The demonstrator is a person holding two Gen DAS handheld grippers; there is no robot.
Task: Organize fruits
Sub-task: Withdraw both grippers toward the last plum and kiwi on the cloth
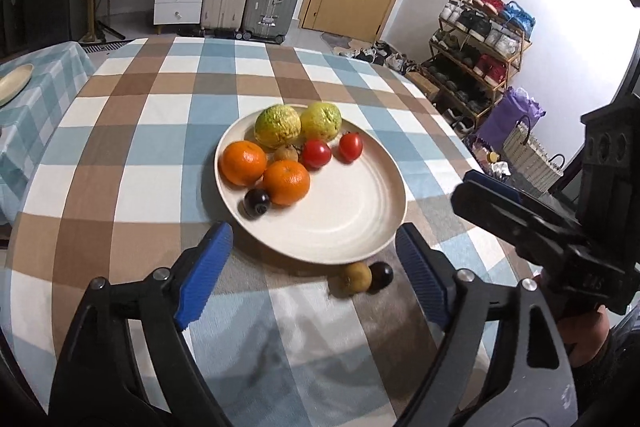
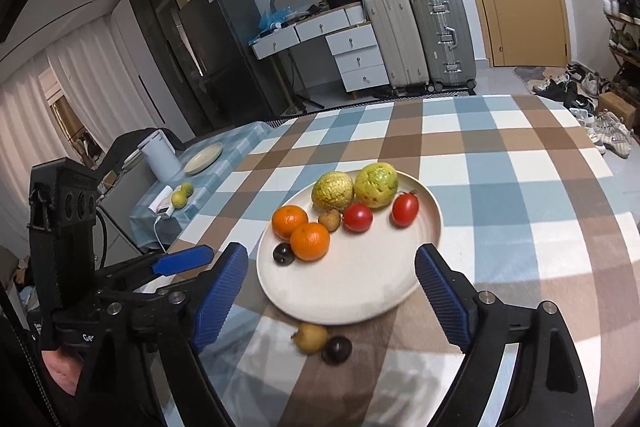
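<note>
Two small fruits, a tan longan (image 1: 355, 278) and a dark plum (image 1: 381, 276), lie touching on the checked tablecloth (image 1: 132, 131) just outside the cream plate (image 1: 352, 211) of oranges, tomatoes and guavas. Both the left gripper (image 1: 316, 279) and right gripper (image 2: 332, 297) hang wide apart, empty, the loose pair lying between their fingers.

Left gripper (image 1: 314, 273) open, nothing between its blue pads, held over the checked tablecloth (image 1: 120, 155) at the near rim of the cream plate (image 1: 352, 211). On plate: two yellow-green fruits (image 1: 278, 126), two oranges (image 1: 244, 163), two tomatoes (image 1: 316, 154), one small brown fruit (image 1: 286, 153), one dark plum (image 1: 257, 203). Off plate, touching each other on the cloth: brown fruit (image 1: 354, 278) and dark fruit (image 1: 381, 277). Right gripper (image 1: 486, 193) enters at right.
</note>
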